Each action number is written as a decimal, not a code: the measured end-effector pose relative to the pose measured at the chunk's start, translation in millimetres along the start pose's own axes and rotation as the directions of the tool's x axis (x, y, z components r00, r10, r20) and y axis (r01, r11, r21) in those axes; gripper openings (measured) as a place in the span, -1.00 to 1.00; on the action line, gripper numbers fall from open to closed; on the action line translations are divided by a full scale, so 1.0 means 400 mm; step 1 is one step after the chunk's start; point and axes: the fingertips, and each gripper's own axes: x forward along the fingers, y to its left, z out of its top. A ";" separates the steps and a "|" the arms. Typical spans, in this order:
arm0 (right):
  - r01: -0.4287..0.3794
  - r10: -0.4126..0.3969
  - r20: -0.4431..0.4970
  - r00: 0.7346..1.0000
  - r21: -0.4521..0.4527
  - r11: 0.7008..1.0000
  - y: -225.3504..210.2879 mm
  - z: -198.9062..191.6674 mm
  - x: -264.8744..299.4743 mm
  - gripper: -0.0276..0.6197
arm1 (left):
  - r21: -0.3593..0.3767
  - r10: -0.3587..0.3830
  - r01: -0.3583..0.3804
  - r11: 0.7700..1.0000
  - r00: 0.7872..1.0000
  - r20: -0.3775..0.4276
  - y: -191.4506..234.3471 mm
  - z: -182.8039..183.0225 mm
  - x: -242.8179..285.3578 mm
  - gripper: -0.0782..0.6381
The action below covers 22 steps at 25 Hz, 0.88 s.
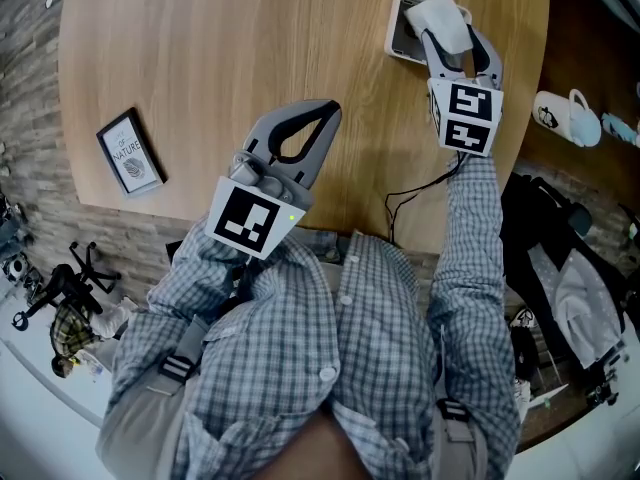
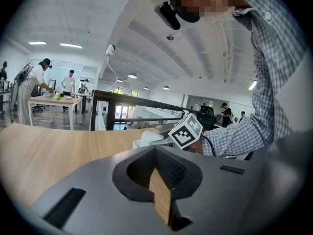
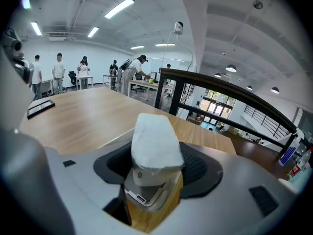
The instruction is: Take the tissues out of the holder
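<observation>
Task progress: not done. The tissues [image 3: 154, 141] were still seated in the holder [image 3: 142, 190], and the whole lift out was judged to remain.
Right gripper [image 1: 452, 36]: the jaws were spread wide, one on either side of the white tissue pack. Firm pressing by the pads could not be made out.
Left gripper [image 1: 322, 113]: the jaws were pressed together with nothing between them. Only the bare wooden table [image 1: 200, 48] was seen past their tips.
Tissues' place: upright between the right jaws, well apart from the left jaws.
Holder's place: low between the right jaws, directly under the tissues, on the table.
Count of task things: one tissue pack and one holder.
Count of grippers: two.
Count of other things: one framed print [image 1: 131, 153] lay well to the left of the left jaws, and one dark cable [image 1: 410, 200] trailed behind the right jaws.
</observation>
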 end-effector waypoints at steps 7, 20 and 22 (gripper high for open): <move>0.030 -0.031 0.055 0.998 0.018 0.999 -0.006 0.044 -0.047 -0.04 | 0.018 -0.002 0.001 1.000 1.000 0.021 -0.012 0.016 -0.014 -0.78; 0.069 -0.079 0.207 0.975 0.054 0.996 0.031 0.139 -0.227 -0.04 | 0.079 -0.001 -0.006 0.997 0.996 0.086 -0.056 0.067 -0.085 -0.78; 0.071 -0.083 0.225 0.971 0.061 0.996 0.042 0.151 -0.259 -0.04 | 0.087 -0.002 -0.006 0.996 0.995 0.098 -0.063 0.074 -0.098 -0.78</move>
